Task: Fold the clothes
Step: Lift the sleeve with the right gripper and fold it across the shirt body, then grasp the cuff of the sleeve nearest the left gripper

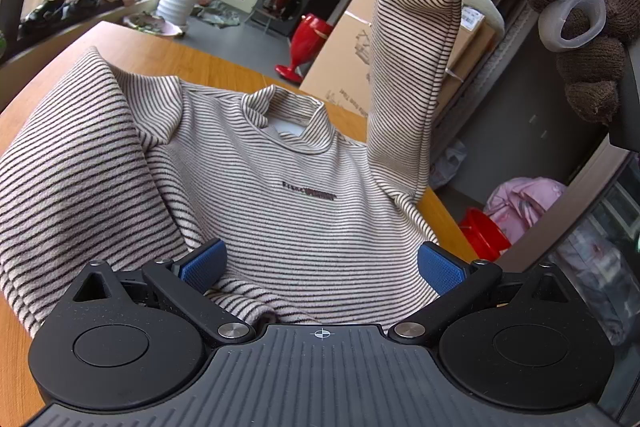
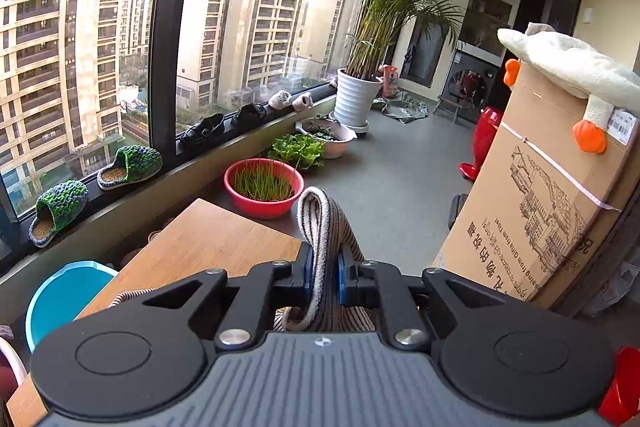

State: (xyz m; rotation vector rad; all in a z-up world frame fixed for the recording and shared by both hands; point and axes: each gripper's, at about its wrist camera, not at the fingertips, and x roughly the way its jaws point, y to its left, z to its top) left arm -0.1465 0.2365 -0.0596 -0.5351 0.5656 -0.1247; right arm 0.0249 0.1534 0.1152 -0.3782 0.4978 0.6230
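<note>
Right up close, the left gripper (image 1: 322, 265) hangs over the lower body of the striped sweater (image 1: 280, 195), its blue pads (image 1: 204, 263) spread wide with nothing between them. The sweater lies front-up on the wooden table (image 1: 192, 61), collar away from the camera, one sleeve bunched at the left. And look up there: the right gripper (image 2: 324, 277) is clamped tight on the cuff of the other sleeve (image 1: 412, 67), holding it straight up above the table. Beyond it stands a cardboard box (image 2: 532, 211) with a plush goose (image 2: 568, 63) draped on top.
</note>
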